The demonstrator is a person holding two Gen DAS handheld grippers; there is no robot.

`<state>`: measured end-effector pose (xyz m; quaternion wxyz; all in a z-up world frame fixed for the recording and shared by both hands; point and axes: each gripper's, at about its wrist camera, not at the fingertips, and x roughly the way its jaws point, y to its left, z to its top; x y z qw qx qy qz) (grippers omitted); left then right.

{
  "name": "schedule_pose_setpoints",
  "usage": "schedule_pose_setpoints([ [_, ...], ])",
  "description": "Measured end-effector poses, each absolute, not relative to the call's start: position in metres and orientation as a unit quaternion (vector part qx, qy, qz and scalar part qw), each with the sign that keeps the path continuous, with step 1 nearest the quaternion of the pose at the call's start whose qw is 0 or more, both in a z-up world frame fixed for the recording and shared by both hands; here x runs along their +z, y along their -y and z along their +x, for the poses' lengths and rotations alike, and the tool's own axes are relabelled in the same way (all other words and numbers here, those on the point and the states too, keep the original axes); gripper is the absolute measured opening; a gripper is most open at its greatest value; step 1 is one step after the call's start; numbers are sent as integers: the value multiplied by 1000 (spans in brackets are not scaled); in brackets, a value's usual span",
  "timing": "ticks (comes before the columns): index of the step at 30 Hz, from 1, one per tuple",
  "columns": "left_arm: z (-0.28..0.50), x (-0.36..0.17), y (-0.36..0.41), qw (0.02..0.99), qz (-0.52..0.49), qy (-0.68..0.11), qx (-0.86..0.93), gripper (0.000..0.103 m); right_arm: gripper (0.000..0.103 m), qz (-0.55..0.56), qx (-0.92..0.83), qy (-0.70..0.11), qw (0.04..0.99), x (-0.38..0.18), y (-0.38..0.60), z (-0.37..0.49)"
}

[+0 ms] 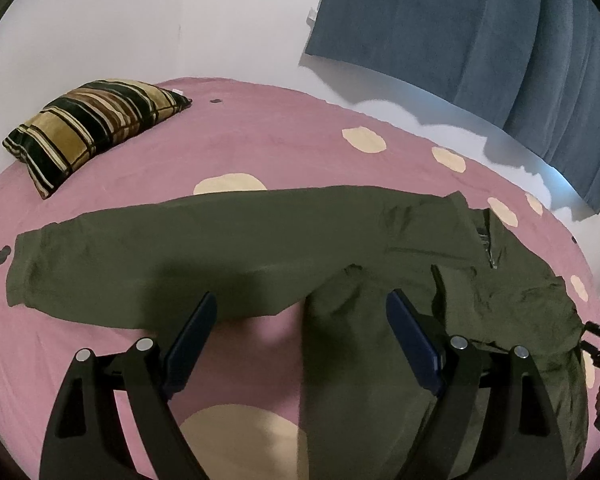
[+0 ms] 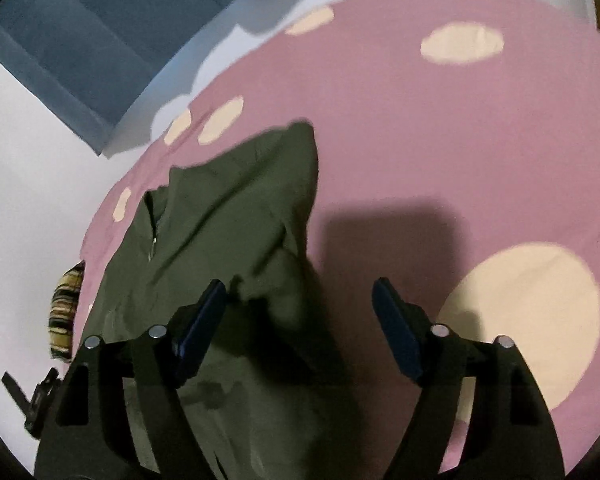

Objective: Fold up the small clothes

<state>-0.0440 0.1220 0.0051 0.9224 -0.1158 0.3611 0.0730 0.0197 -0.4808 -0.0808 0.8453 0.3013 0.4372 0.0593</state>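
The green jacket (image 1: pixel 259 240) is spread on the pink bedspread (image 1: pixel 259 132), one sleeve (image 1: pixel 119 256) stretched leftward. That sleeve is nearest the left gripper (image 1: pixel 300 316), held wide open and empty; the right gripper (image 2: pixel 300 304), also open, grips nothing.

Garment (image 1: pixel 283 240) flat on bedspread (image 1: pixel 259 128), one sleeve (image 1: pixel 99 264) stretched left, collar and zip (image 1: pixel 488 240) at right. Cushion (image 1: pixel 87 128) on bedspread at far left, well apart from garment. Padded headboard (image 1: pixel 480 40) against wall behind bed, far right. Left gripper (image 1: pixel 302 320) above near edge of garment, jaws wide, nothing between. Right gripper (image 2: pixel 300 308) over garment's right edge, jaws apart, left finger (image 2: pixel 203 316) over fabric, right finger over bare bedspread.
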Motion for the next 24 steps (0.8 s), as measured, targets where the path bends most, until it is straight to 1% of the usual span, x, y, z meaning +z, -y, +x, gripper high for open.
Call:
schedule_pose_setpoints([
  [1,-44,5,-121,922,-115,-362,73,85,60,301,67,-443,842,-85,478,22],
  [2,-44,4,-121,922,-115,-363,73,85,56,298,75,-451,838,-90,475,23],
  [4,-44,4,-120,922,-113,-364,74,85,37,294,82,-460,834,-96,471,24],
  [5,-44,3,-120,922,-112,-364,75,85,33,293,84,-462,833,-99,469,26],
  [7,-44,2,-120,921,-112,-365,76,85,20,283,80,-465,835,-102,468,26],
  [9,-44,1,-121,920,-113,-366,76,85,16,278,76,-467,836,-103,468,25],
  [12,-44,0,-122,920,-116,-367,78,85,14,274,74,-467,837,-107,470,23],
  [20,-44,0,-123,919,-122,-367,77,85,14,265,68,-466,842,-106,468,26],
  [21,-44,-1,-123,919,-121,-367,77,85,15,265,69,-464,842,-106,468,26],
  [22,-45,-1,-123,919,-119,-367,77,85,20,266,70,-462,843,-105,468,25],
  [23,-46,-1,-123,920,-119,-366,78,85,22,270,71,-459,843,-104,469,23],
  [24,-46,-1,-123,920,-119,-366,77,85,30,273,70,-457,844,-102,470,20],
])
